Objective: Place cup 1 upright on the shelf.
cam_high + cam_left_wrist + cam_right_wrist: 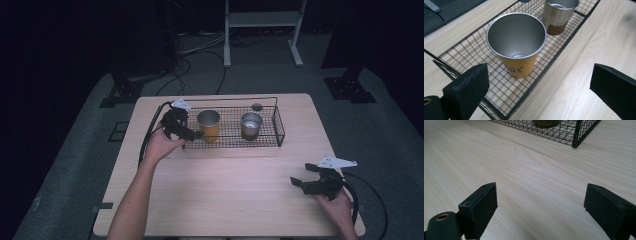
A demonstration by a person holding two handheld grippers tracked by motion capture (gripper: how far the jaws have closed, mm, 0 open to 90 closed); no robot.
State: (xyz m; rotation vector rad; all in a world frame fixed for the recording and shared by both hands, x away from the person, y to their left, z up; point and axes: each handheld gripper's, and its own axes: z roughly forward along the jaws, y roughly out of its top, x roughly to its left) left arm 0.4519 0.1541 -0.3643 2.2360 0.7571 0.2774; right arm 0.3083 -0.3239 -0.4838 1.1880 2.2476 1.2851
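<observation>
Nearest to the person's side, the right tool [299, 184] sits low over the pale wooden surface [225, 180] at its near right, held in the right hand [337, 205]; its jaws stand apart with only bare wood between them, gripping nothing. Over at the left, the left hand [161, 145] holds the left tool [192, 135] at the near left end of a black wire basket [277, 127] that lies across the far half of the surface. Its jaws are spread wide and hold nothing; in the left gripper view one jaw sits over the basket's mesh and the other over the wood just outside its near rim. Standing upright inside the basket, toward its left end, is a yellow cup [517, 45] with a bare metal inside, just beyond the left tool and not touched by it. A second cup, silver with a brown base [559, 15], stands upright farther right in the basket, apart from the yellow one. Beyond the basket, near the far edge, lies a small dark round thing [257, 107], too small to make out.
</observation>
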